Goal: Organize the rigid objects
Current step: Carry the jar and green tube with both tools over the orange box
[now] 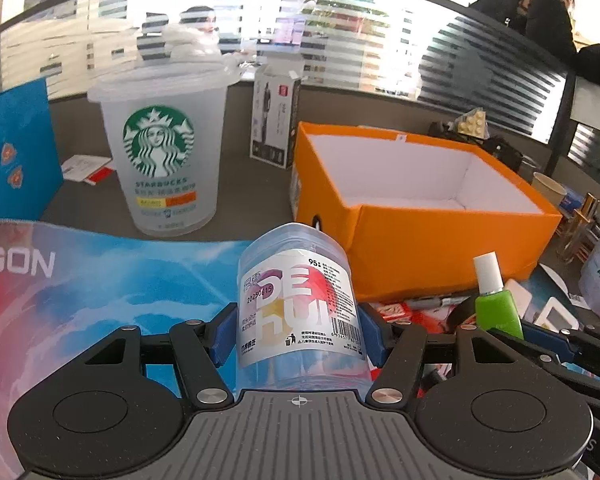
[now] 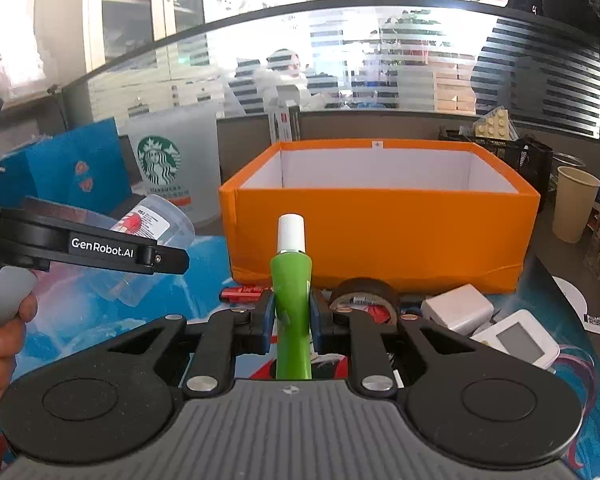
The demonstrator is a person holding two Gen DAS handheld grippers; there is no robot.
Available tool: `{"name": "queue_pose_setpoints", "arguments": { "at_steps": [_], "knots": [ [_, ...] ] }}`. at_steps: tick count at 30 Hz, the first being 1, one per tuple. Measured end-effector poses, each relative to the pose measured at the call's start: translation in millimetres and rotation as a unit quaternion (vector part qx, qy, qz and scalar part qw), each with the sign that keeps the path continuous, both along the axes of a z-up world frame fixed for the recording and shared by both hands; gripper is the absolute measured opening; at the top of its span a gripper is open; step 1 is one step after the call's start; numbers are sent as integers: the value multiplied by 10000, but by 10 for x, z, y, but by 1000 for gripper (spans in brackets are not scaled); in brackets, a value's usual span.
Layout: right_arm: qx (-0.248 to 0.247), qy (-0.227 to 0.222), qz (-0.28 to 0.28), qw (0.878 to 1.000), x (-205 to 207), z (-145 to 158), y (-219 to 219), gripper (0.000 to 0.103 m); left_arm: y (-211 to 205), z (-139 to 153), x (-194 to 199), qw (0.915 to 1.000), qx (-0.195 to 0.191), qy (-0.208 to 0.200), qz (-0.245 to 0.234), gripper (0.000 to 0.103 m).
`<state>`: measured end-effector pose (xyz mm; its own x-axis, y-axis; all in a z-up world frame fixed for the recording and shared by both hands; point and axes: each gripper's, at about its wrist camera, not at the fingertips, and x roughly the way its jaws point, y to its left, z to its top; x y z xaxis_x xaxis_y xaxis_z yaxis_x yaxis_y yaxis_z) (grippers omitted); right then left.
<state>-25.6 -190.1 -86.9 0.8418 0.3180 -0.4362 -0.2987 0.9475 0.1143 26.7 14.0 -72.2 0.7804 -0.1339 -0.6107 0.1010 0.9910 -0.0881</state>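
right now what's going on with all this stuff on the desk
A person is tidying a cluttered desk with two tools. The left hand-held gripper is shut on a clear plastic canister with a printed label. The right hand-held gripper is shut on a green tube with a white cap. Both are held in front of an open orange box, which looks empty inside. A roll of tape and a white charger lie by the box.

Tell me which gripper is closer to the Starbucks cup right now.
Left. The left gripper, holding the clear jar, sits just in front of the Starbucks cup. The right gripper, holding the green bottle, faces the orange box, farther off.
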Motion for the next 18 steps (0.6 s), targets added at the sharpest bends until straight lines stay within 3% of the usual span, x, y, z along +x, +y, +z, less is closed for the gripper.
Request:
{"name": "queue_pose_setpoints", "arguments": {
  "at_steps": [18],
  "knots": [
    [422, -518, 60, 9978, 139, 403, -309, 16, -289, 497, 160, 9992, 57, -379, -80, 61]
  ]
}}
